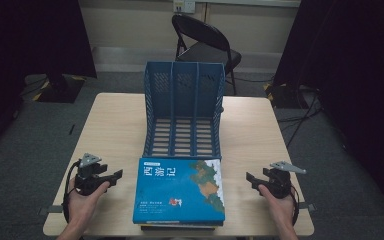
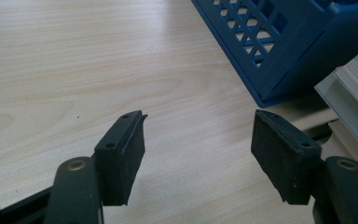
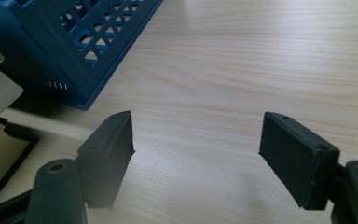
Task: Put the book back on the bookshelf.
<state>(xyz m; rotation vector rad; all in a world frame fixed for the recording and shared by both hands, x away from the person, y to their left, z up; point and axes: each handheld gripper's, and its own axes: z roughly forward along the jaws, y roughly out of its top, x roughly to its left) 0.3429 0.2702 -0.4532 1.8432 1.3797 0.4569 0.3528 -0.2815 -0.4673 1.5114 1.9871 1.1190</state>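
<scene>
Book stack at the table's near edge, both hand-held grippers open.
I read 西游记 on the top blue book (image 1: 179, 190); my left hand-held gripper (image 1: 116, 175) and right hand-held gripper (image 1: 250, 178) gaped empty beside it.

The file rack (image 1: 183, 107) is blue plastic with lattice-pierced walls. The top book (image 1: 179, 190) has a blue cover, white characters and a green-and-tan patch, perhaps a map. The table (image 1: 115, 135) is pale wood-grain. Both grippers' pads (image 2: 121, 154) are black.
</scene>
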